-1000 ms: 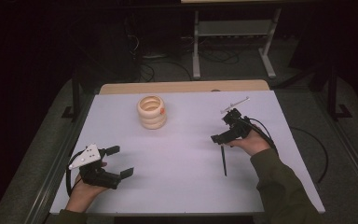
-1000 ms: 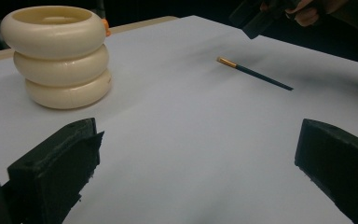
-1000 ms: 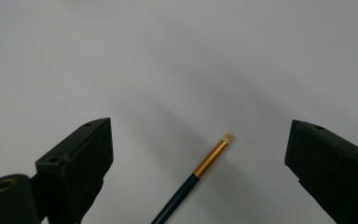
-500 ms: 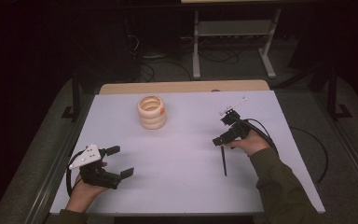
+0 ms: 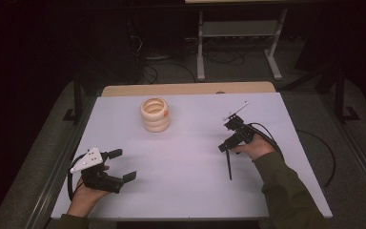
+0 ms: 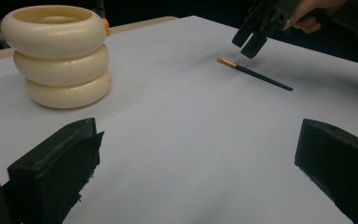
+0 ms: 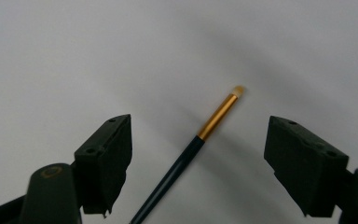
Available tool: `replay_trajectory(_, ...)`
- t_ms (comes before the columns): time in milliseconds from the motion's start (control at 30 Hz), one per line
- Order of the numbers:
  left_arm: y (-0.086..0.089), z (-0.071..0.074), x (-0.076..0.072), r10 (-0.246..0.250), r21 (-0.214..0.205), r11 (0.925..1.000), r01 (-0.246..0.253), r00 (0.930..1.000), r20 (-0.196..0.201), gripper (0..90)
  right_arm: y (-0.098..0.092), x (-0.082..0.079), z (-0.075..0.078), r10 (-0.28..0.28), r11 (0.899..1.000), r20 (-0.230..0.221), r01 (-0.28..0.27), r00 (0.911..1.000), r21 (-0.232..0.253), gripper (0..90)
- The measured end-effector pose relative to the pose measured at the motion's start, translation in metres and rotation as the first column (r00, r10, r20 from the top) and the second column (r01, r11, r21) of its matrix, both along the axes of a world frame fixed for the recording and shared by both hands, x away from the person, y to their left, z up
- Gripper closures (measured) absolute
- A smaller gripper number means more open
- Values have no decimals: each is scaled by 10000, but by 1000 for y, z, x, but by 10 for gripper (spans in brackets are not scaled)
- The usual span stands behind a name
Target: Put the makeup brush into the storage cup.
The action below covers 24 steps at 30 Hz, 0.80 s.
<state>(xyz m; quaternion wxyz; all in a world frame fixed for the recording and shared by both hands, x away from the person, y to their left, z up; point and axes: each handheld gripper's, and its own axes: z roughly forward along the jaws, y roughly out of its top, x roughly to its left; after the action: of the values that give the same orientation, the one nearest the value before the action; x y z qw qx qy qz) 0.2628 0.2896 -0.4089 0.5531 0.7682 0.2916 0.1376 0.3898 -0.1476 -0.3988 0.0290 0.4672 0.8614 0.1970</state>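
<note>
White surface: right gripper fingers, parted and just closing, straddle the paintbrush, risking rolling it away; left gripper open.

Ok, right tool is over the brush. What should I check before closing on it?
1. Brush lies between the right tool jaws: ok.
2. Jaws have just been closing, pads not yet touching the handle: ok.
3. Brush flat on the table, nothing against it: ok.
4. Left tool open, resting well away: ok.
5. Ring stack out of the path: ok.
6. Tool low enough to pinch: cannot tell.
</note>
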Motion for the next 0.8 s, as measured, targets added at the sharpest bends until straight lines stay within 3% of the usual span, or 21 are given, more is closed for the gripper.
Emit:
replay_trajectory(367, -1, 0, 0, 22, -56, 10000, -22, 10000, -34, 0, 1, -1, -3, 156, 9998, -533, -163, 9985, -120, 413)
replay_trajectory(800, 0, 0, 0, 25, -43, 10000, -25, 10000, -34, 0, 4, -2, -11, 464, 9973, -1186, -526, 9919, -503, 524)
